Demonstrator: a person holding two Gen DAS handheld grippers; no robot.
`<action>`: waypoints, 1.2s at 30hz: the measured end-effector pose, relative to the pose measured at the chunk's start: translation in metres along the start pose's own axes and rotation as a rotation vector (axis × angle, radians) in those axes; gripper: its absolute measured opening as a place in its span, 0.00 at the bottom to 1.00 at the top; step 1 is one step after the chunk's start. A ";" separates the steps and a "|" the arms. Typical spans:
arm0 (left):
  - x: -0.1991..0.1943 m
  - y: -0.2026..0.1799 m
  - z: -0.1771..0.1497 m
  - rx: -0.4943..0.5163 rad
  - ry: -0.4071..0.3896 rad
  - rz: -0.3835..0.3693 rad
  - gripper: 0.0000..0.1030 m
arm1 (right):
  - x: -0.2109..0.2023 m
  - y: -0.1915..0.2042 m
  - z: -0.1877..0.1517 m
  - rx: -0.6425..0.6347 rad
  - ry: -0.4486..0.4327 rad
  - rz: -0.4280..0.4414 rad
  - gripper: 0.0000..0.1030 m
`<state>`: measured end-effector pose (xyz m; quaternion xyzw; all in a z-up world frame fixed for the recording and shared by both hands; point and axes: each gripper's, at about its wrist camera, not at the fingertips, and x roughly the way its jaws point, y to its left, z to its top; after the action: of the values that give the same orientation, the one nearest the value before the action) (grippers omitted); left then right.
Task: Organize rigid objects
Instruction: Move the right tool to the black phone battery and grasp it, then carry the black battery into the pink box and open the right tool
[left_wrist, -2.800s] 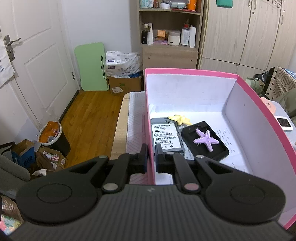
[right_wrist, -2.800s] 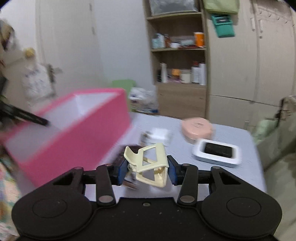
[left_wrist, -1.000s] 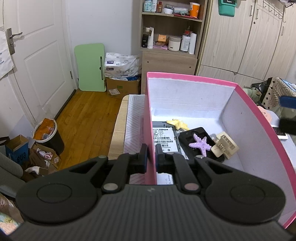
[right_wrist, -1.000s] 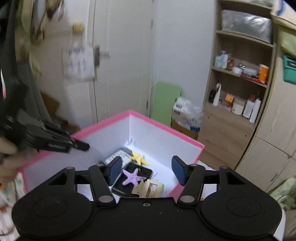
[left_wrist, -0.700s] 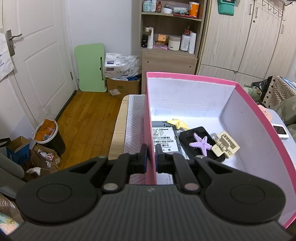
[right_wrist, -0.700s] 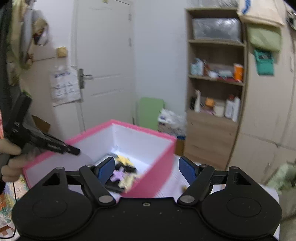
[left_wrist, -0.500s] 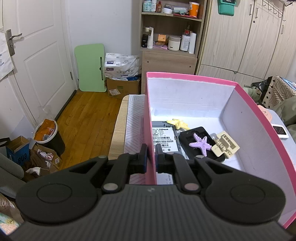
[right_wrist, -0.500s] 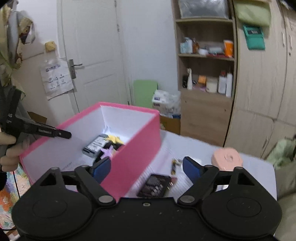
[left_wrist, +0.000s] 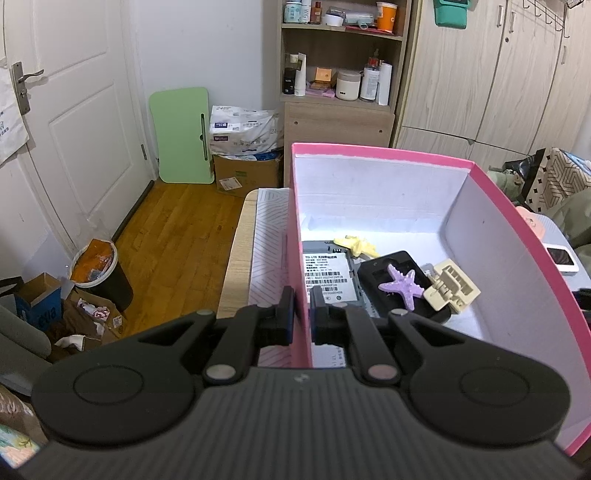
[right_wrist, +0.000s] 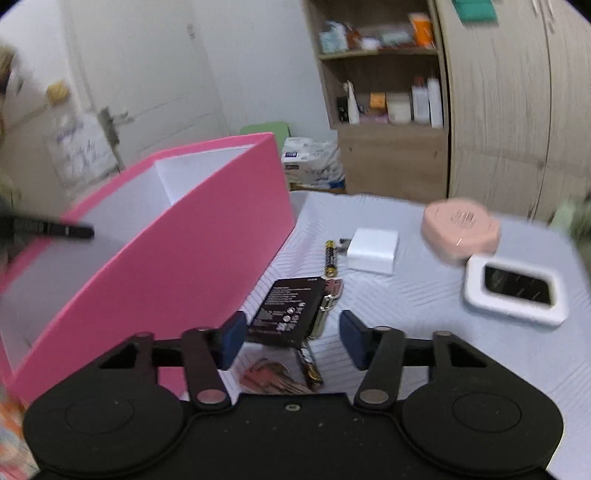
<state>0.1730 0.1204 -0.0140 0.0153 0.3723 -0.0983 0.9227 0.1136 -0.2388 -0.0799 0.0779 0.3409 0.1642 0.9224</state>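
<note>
Battery pack (right_wrist: 286, 312): flat, stiff, light; we'd pinch its long edges. Right gripper (right_wrist: 291, 339) jaws half-open, just closing, empty. Left gripper (left_wrist: 302, 312) clamps box (left_wrist: 298, 236) wall.

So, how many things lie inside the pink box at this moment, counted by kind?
Starfish: 2 (purple, yellow)
Cream hair clip: 1
Black tray: 1
Grey labelled device: 1
Total: 5 things in the pink box
</note>
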 end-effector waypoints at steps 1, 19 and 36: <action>0.000 0.000 0.000 0.000 0.000 0.000 0.07 | 0.006 -0.006 0.002 0.040 0.014 0.024 0.48; 0.000 -0.001 0.000 -0.007 -0.001 -0.003 0.07 | 0.026 -0.012 0.016 0.151 0.054 0.129 0.17; 0.000 0.001 0.000 -0.016 -0.002 -0.007 0.07 | 0.041 -0.019 0.017 0.297 0.103 0.169 0.11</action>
<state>0.1733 0.1218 -0.0135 0.0067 0.3724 -0.0986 0.9228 0.1584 -0.2422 -0.0969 0.2334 0.4003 0.1929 0.8649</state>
